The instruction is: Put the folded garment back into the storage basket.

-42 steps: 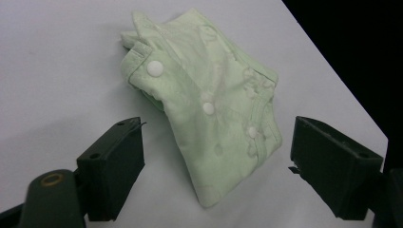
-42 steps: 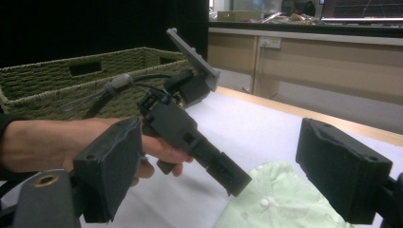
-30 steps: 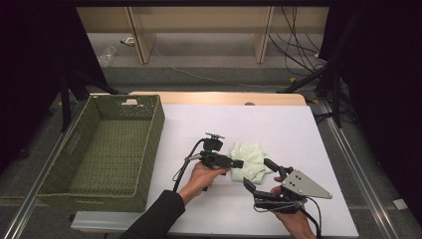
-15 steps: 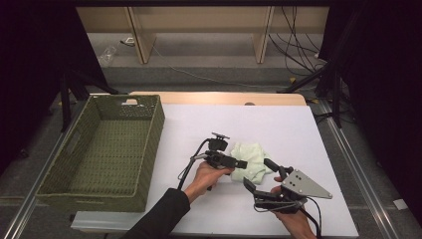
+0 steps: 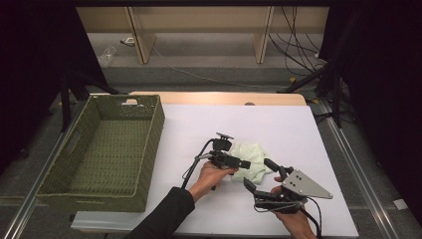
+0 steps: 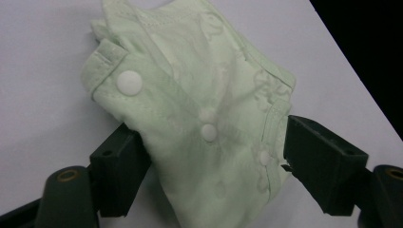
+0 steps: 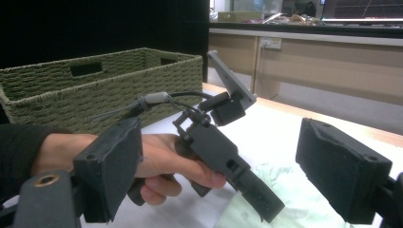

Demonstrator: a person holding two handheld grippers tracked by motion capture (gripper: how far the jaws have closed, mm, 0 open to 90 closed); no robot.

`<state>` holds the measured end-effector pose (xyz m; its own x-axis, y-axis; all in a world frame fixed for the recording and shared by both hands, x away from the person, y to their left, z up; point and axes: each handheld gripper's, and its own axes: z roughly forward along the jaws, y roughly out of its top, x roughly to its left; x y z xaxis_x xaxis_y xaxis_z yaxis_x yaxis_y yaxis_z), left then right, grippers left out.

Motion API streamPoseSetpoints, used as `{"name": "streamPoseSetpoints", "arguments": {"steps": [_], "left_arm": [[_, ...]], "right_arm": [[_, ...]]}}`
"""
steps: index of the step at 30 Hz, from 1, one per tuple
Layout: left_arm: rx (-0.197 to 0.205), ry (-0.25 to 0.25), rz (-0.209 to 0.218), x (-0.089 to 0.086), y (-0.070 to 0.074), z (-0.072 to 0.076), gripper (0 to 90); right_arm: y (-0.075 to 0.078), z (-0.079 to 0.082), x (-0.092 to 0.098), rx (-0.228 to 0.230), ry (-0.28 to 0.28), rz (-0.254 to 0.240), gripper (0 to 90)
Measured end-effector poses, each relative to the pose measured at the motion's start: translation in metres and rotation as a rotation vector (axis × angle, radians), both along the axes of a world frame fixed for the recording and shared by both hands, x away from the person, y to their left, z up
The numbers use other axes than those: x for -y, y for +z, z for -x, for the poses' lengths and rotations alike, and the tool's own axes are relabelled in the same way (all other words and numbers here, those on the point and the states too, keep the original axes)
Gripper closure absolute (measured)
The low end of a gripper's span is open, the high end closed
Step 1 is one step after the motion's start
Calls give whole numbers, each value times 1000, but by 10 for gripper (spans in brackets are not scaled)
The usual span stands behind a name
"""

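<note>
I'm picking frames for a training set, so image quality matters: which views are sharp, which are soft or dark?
High view: evenly lit white table, dark surroundings, slightly soft. Left gripper view: pale green garment crisp, snaps clear, jaws a little soft. Right gripper view: near jaws blurred, basket and left gripper fairly clear.

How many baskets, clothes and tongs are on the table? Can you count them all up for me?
Baskets: 1, the green woven basket
Clothes: 1, the pale green cloth
Tongs: 2, the left tongs and the right tongs
Total: 4
</note>
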<state>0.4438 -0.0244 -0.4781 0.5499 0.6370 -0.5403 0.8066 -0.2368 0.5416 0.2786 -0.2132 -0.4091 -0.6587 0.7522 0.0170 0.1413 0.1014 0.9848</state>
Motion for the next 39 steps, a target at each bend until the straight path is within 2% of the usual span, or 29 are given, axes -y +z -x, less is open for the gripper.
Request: {"name": "streamPoseSetpoints", "arguments": {"steps": [7, 20, 27, 32, 34, 39], "left_arm": [[-6, -2, -4, 4, -3, -1, 278], [19, 20, -39, 8, -5, -2, 426], [57, 24, -88, 10, -4, -1, 547], [77, 24, -105, 12, -4, 1, 623], [88, 21, -108, 12, -4, 1, 691], [84, 8, -100, 11, -3, 0, 765]], "right_arm": [[0, 0, 0, 4, 1, 1, 167], [0, 0, 0, 3, 1, 0, 169], [0, 0, 0, 3, 2, 0, 169], [0, 0, 0, 4, 2, 0, 169], [0, 0, 0, 4, 3, 1, 169], [0, 0, 0, 4, 3, 1, 170]]}}
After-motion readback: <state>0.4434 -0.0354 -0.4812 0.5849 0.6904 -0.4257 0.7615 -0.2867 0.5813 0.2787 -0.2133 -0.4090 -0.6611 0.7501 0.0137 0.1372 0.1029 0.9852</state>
